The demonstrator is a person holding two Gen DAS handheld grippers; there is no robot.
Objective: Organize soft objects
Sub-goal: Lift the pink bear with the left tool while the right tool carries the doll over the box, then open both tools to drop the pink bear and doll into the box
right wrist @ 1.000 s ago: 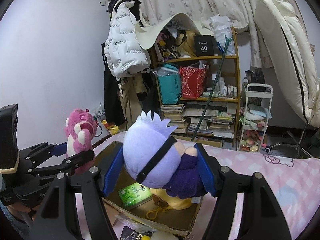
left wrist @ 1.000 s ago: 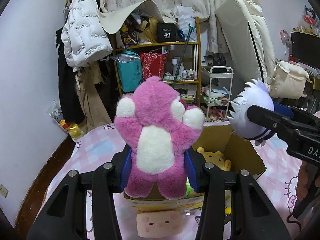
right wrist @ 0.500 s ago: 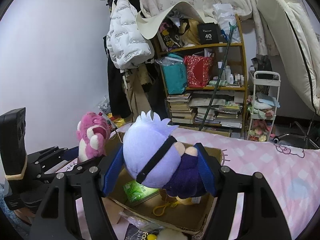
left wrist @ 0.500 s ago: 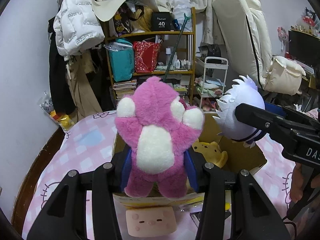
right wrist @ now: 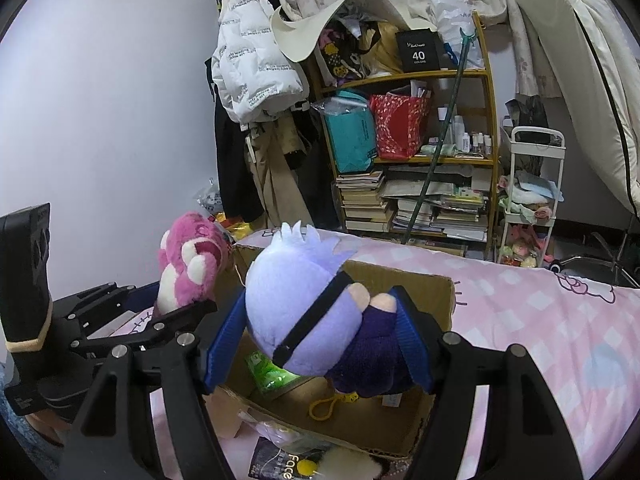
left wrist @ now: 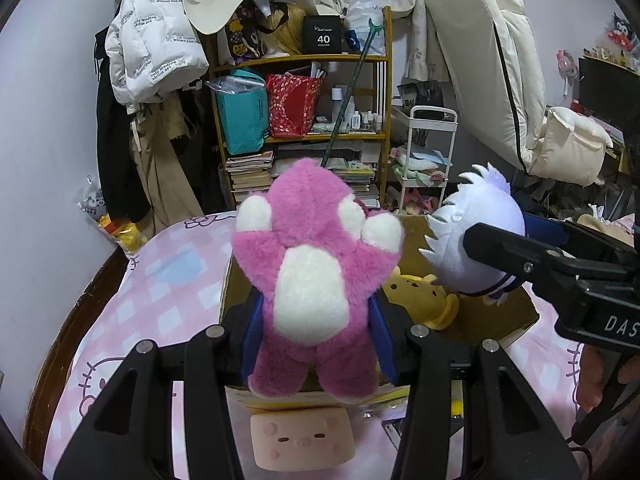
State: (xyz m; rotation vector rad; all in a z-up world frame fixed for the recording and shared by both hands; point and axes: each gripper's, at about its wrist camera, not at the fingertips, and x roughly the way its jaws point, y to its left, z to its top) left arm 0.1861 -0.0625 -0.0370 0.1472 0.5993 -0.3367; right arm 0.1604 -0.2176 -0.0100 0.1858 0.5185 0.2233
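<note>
Left wrist view: left gripper (left wrist: 318,326) is clamped on the pink plush bear (left wrist: 316,276) at the lower torso, blue pads pressed into both sides; bear sits upright w/ arms up, hanging above the near-left edge of the cardboard box (left wrist: 516,312). Right gripper (right wrist: 322,340) is squeezed round the purple-haired plush doll (right wrist: 304,316), pads against head and dark body, doll held over the box interior. Step in hand, as I judge it: drop both toys into the box. To do it well, prob. carry each one further over the open cavity and lower it before parting the fingers, since the bear is over the rim and could topple outside onto the pink checked bedspread (left wrist: 168,288); go one at a time so the two grippers, already near each other, don't knock. Aim for bare floor of the box, away from the yellow plush (left wrist: 420,300) and the green packet (right wrist: 272,372) already inside. Materials: bear is long shaggy pile, pink w/ cream belly and paws, very squashy, so it springs back on release. Doll has smooth short fleece, round head w/ felt spikes, a black band across the face, knit-looking navy body. Box is plain corrugated card, flaps open, stiff walls. A pale pink block-shaped cushion (left wrist: 302,436) w/ a face lies in front of the box.
</note>
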